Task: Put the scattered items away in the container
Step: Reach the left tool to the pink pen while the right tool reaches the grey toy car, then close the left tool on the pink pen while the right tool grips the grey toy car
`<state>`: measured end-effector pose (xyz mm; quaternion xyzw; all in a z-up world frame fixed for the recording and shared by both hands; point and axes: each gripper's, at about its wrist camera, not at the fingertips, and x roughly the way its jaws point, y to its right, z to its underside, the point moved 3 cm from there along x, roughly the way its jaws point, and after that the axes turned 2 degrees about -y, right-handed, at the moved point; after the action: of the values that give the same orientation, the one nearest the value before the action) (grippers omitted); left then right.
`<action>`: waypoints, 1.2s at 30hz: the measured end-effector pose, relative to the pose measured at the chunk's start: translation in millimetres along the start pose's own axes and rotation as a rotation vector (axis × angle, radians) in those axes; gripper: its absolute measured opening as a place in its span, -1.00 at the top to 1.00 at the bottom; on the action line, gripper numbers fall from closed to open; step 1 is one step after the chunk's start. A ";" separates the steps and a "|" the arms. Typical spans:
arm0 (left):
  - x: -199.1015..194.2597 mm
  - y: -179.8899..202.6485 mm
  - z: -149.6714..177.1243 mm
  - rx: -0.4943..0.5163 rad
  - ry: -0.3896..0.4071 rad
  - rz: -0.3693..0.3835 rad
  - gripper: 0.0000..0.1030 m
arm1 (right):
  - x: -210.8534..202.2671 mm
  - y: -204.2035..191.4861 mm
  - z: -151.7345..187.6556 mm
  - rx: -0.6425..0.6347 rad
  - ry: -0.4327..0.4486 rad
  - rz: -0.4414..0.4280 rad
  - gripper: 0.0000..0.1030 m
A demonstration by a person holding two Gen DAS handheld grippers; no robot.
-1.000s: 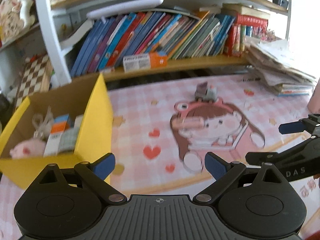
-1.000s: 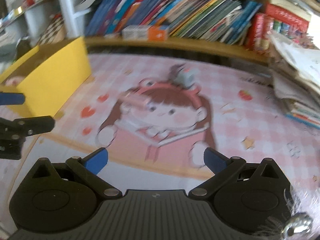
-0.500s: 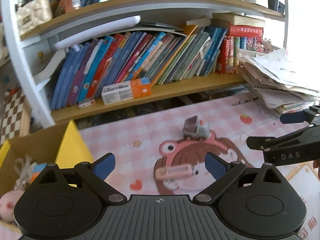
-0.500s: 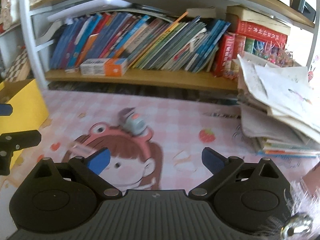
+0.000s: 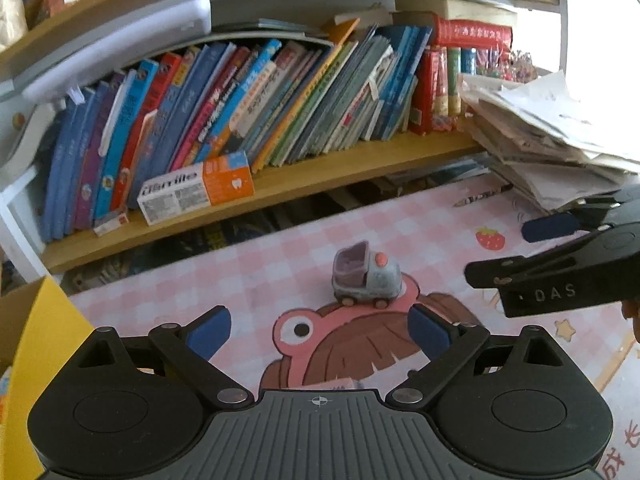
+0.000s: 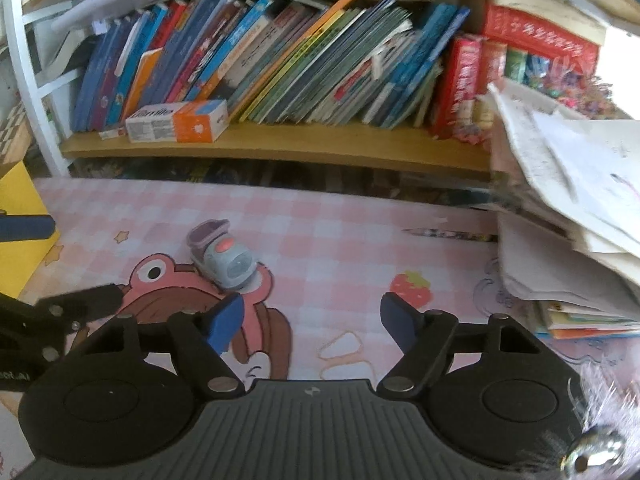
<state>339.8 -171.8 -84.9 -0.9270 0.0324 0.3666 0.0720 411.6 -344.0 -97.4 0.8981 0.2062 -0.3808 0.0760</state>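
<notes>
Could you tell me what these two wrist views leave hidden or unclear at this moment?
- Yellow box interior: left wrist view, cut off by the left edge, so its contents are unseen.
- Pink item on the mat: left wrist view, mostly hidden behind the left gripper body.
- Pencil by the paper stack: right wrist view, too blurred to identify surely.
- Toy car: its far side faces away in both views.

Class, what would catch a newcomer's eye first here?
A small grey toy car sits alone on the pink checked mat, ahead of both open grippers. Behind it, a shelf of leaning books fills the background; a yellow box stands at the left.
</notes>
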 end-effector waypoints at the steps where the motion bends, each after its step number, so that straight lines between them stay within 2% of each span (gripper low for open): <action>1: -0.5 -0.7 4.1 -0.002 -0.005 0.005 -0.86 | 3.4 -2.0 0.0 -0.009 -0.002 -0.013 -0.45; 7: -3.9 -12.2 38.4 -0.012 -0.067 0.000 -0.86 | 25.3 -13.6 -1.8 -0.062 -0.022 -0.079 -0.45; 9: 1.7 -18.8 43.3 -0.044 -0.092 -0.009 -0.77 | 33.7 -20.1 -3.8 -0.087 -0.026 -0.095 -0.45; 11: 7.2 -21.5 42.4 -0.065 -0.096 -0.009 -0.77 | 42.6 -27.8 -6.4 -0.115 -0.029 -0.107 -0.45; 15: 16.9 -17.2 37.7 -0.054 -0.083 0.004 -0.77 | 57.9 -42.7 -11.9 -0.165 -0.032 -0.129 -0.45; 21: 36.5 -7.3 36.2 -0.031 -0.104 -0.006 -0.78 | 76.2 -54.4 -21.4 -0.210 -0.031 -0.146 -0.46; 30: 52.0 -13.9 40.7 -0.085 -0.128 -0.011 -0.78 | 98.5 -62.6 -27.6 -0.260 -0.054 -0.161 -0.45; 36: 53.2 -14.8 44.4 -0.119 -0.132 -0.004 -0.77 | 104.1 -60.6 -28.3 -0.243 -0.063 -0.175 -0.45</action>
<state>350.3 -150.5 -151.7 -0.9035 0.0040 0.4281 0.0196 469.1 -248.4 -150.9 0.8486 0.3258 -0.3860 0.1572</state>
